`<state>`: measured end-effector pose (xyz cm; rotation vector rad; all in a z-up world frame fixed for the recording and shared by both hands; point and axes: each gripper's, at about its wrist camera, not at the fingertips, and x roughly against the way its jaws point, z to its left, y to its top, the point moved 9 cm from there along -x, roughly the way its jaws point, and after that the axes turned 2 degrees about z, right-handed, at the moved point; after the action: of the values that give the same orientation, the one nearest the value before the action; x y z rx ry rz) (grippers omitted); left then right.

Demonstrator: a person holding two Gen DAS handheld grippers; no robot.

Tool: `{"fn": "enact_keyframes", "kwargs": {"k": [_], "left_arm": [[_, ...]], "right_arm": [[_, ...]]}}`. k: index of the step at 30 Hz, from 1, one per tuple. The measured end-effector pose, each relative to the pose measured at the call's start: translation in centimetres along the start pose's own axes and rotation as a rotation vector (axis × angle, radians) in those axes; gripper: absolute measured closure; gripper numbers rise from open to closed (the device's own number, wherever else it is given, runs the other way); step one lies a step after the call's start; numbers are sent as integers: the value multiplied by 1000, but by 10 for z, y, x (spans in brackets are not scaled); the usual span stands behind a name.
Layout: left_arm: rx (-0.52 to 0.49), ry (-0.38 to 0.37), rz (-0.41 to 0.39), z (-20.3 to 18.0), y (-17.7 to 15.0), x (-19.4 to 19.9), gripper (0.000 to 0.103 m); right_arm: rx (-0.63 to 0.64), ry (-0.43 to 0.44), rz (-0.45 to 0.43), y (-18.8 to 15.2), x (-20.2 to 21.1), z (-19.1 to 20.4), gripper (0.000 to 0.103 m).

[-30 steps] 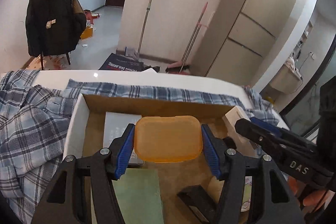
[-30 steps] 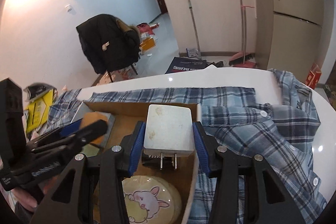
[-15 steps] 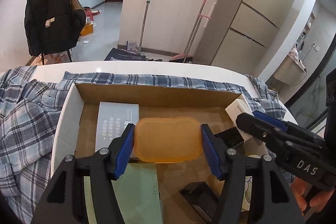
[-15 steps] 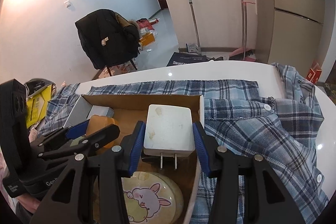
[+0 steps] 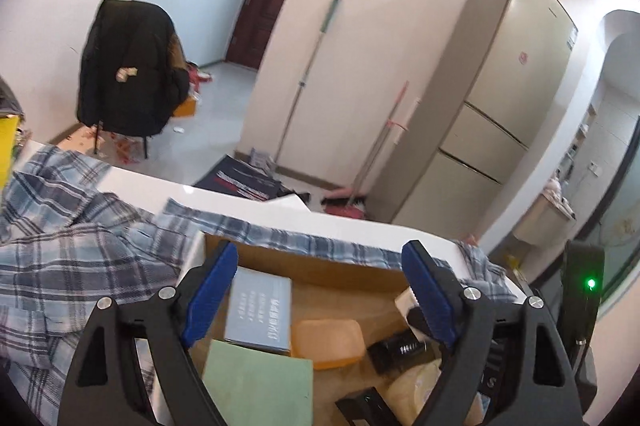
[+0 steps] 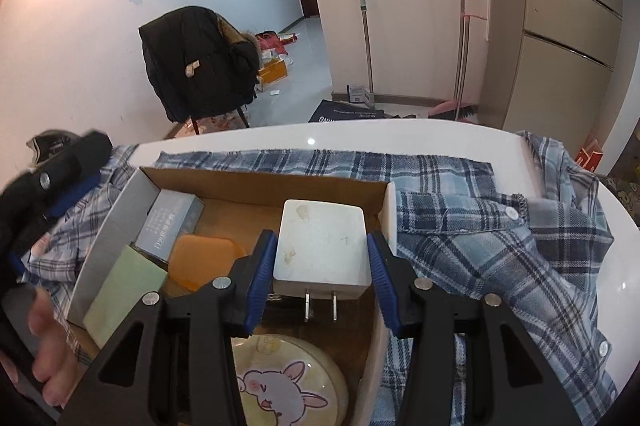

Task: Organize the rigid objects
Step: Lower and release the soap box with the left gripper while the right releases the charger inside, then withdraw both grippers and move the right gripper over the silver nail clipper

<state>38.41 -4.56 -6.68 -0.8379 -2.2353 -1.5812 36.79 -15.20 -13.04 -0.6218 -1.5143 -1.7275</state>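
An open cardboard box [image 6: 256,182] sits on a plaid shirt on the white table. My left gripper [image 5: 320,298] is open and empty, raised above the box. The orange lid-like case [image 5: 328,342] lies in the box below it, beside a grey box [image 5: 260,310] and a green pad [image 5: 256,386]; the orange case also shows in the right wrist view [image 6: 204,262]. My right gripper [image 6: 320,282] is shut on a white plug adapter [image 6: 320,250], prongs toward the camera, held over the box's right side.
A round tin with a rabbit picture [image 6: 288,382] and dark items [image 5: 400,350] also lie in the box. The plaid shirt [image 6: 500,234] spreads around the box. A chair with a black coat [image 6: 200,62], brooms and a fridge [image 5: 500,114] stand beyond the table.
My left gripper opened and let the orange case drop into the box, then lifted and tilted up. My right gripper still holds the white adapter, almost unmoved.
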Motion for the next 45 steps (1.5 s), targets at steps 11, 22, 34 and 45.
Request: {"fn": "enact_keyframes", "kwargs": {"k": [11, 22, 34, 45], "left_arm": [[-49, 27, -35, -9, 12, 14, 16], [-200, 51, -407, -76, 77, 189, 0], [-275, 177, -299, -85, 3, 289, 0], [-235, 137, -182, -78, -68, 275, 0]], "right_arm": [[-9, 2, -30, 6, 13, 0, 57], [64, -25, -271, 42, 149, 16, 57], [223, -17, -415, -25, 255, 43, 57], [237, 71, -381, -79, 238, 58, 57]]}}
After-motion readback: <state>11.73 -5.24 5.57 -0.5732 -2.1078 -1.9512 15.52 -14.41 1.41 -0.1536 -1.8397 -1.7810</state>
